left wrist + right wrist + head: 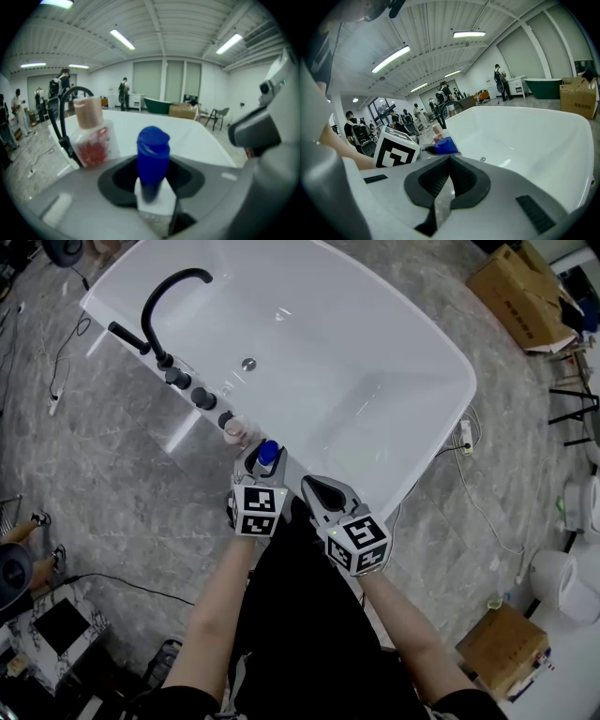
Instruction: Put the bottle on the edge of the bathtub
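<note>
My left gripper [263,465] is shut on a clear bottle with a blue cap [269,454], holding it upright just over the near rim of the white bathtub [375,362]. In the left gripper view the blue-capped bottle [152,154] stands between the jaws. A second bottle with a tan cap and red label [91,136] stands on the rim just beyond it, to the left, and shows as the tan-capped bottle [235,431] from above. My right gripper [322,491] hovers beside the left one, shut and holding nothing; its own view shows the closed right gripper [449,176] with the blue cap [443,145] off to its left.
A black faucet [169,296] and black knobs [202,397] line the tub's left rim. Cardboard boxes [520,296] lie on the marble floor beyond the tub, another box [502,648] at lower right. Cables [487,512] trail across the floor. Several people stand in the background.
</note>
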Motion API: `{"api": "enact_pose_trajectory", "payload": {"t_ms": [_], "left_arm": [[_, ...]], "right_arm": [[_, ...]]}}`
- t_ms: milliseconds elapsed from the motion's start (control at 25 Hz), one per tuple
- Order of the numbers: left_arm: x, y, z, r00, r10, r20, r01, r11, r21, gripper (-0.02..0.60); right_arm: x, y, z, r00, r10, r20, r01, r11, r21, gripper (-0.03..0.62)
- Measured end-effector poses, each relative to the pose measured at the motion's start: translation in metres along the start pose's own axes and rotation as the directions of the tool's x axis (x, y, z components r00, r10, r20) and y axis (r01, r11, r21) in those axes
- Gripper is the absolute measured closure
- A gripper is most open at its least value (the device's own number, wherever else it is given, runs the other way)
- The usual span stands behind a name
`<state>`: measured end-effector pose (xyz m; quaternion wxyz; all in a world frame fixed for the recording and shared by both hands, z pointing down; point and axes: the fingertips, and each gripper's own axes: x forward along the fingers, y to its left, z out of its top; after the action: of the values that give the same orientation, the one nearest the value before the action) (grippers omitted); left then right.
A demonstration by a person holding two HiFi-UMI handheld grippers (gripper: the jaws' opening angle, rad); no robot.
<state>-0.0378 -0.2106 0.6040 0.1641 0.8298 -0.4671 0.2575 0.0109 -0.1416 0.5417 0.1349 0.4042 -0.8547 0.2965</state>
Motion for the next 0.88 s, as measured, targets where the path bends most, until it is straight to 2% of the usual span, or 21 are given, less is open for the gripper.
{"api": "enact_pose_trajectory", "payload": {"t_ms": [640, 880], "left_arm": [[-0.001, -0.004, -0.009, 1.000, -0.006, -0.025, 0.007, 1.000, 0.012, 0.417], [-0.005, -0.002, -0.009, 1.000, -0.003, -0.031, 0.003, 1.000, -0.001, 0.379]], "right_arm": [[-0.007, 0.006, -0.004, 1.000, -0.007, 0.004, 0.007, 1.000, -0.006, 0.591], [-0.011, 0.007, -0.003, 1.000, -0.012, 0.010, 0.012, 1.000, -0.008, 0.591]]}}
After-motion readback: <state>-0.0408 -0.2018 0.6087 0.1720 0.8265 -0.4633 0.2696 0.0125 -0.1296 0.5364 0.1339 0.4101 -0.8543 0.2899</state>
